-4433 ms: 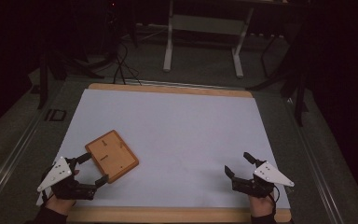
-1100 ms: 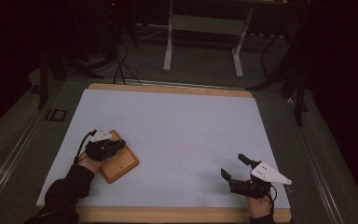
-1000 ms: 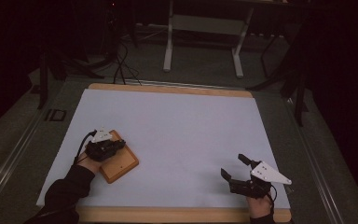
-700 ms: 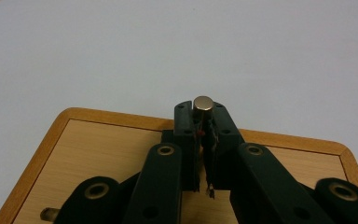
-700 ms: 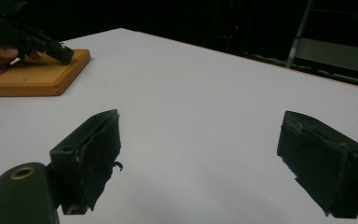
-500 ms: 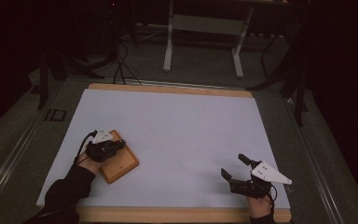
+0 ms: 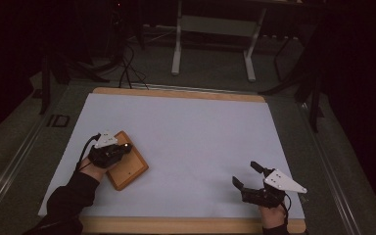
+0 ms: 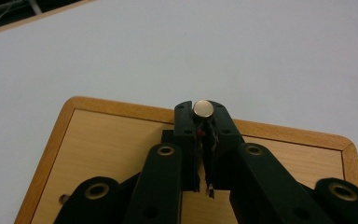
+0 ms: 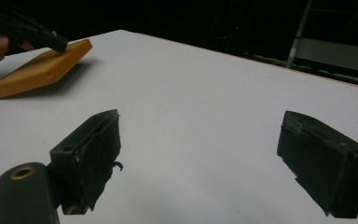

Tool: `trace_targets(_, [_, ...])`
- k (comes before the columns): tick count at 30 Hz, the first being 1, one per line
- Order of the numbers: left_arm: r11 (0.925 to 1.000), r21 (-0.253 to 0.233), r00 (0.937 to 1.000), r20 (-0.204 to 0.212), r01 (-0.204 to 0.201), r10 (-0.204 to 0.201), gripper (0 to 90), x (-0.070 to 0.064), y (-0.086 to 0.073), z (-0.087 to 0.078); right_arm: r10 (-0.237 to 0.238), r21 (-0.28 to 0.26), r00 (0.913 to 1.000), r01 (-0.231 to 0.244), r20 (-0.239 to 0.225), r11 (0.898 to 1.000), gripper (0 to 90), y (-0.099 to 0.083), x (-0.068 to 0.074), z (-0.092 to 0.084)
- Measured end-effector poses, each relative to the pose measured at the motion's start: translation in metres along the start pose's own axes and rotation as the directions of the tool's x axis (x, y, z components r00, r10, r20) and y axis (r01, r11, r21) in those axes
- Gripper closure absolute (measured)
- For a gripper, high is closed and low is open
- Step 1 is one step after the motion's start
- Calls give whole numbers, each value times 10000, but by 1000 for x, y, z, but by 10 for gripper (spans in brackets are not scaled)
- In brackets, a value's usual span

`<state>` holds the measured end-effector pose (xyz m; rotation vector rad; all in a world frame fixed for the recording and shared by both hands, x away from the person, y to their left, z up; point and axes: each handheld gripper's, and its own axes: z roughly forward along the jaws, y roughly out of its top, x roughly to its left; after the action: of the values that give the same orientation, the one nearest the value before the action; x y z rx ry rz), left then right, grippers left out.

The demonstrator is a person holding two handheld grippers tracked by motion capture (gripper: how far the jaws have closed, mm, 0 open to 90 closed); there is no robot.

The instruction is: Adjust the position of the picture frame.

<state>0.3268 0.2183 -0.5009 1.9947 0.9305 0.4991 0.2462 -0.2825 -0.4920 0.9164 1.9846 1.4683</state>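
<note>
The desk [image 7: 191,132] has a white sheet on its top with a wooden border around it, and it takes the middle of the high view. At about 8 o'clock from the middle of the sheet lies the wooden tray [image 7: 127,166], a flat square piece with a raised rim, turned so that its corners point like a diamond. The left gripper [image 7: 122,148] is over the 10 o'clock part of this tray. In the left gripper view its jaws are clenched together above the inside of the tray, and a small round silver piece [image 8: 203,108] sits at their tips; whether it is pinched between them I cannot tell. The right gripper [image 7: 245,175] stays at about 4 o'clock on the sheet, well apart from the tray. Its jaws are released and stand wide, with only the white sheet between them
</note>
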Motion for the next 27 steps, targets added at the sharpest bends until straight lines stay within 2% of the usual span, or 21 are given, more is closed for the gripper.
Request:
trace_targets(9, [9979, -422, 9988, 87, -481, 485, 852, -17, 20, -7, 8, -27, 10000, -8, 8, 10000, 129, 0, 0, 0])
trace_targets(14, [9962, -553, 9964, 477, -670, 697, 852, -29, 34, -9, 11, -58, 10000, -11, 11, 10000, 130, 0, 0, 0])
trace_targets(20, [9919, -606, 9887, 938, -1113, 1167, 852, -52, 49, -5, 10, -64, 10000, -10, 2, 10000, 130, 0, 0, 0])
trace_targets(27, [9887, -860, 9806, 1426, -1231, 1345, 852, -71, 62, 6, 38, -82, 10000, -38, 10, 10000, 130, 0, -1, -1])
